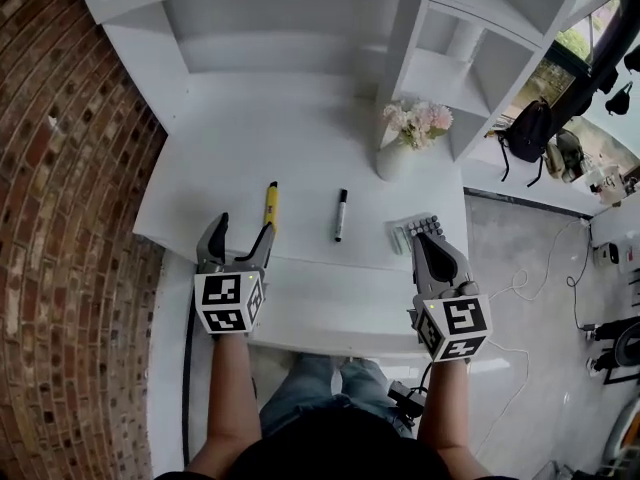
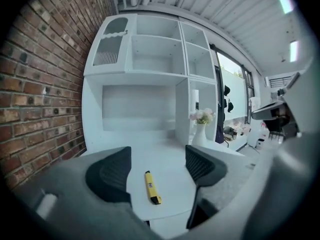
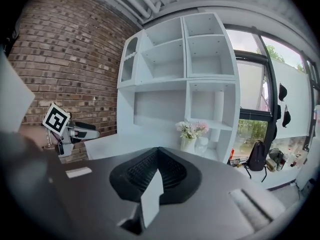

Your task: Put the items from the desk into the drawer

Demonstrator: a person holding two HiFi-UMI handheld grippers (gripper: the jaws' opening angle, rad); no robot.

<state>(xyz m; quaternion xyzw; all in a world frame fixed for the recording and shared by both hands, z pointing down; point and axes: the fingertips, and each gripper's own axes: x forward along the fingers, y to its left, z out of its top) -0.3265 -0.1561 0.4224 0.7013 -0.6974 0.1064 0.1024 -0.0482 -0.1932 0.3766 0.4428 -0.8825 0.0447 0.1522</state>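
A yellow utility knife (image 1: 270, 205) lies on the white desk (image 1: 300, 158), just beyond my left gripper (image 1: 244, 228). In the left gripper view the utility knife (image 2: 152, 187) shows on the desk ahead of the open jaws of the left gripper (image 2: 156, 169), with nothing between them. A black marker (image 1: 340, 215) lies mid-desk. A small pale object (image 1: 400, 236) rests beside the tip of my right gripper (image 1: 428, 226). The right gripper (image 3: 157, 159) has its pads together and holds nothing that I can see.
A white vase of pink flowers (image 1: 400, 143) stands at the desk's back right, under white shelving (image 1: 300, 28). A brick wall (image 1: 60, 218) runs along the left. Cables and a backpack (image 1: 527, 133) lie on the floor at the right.
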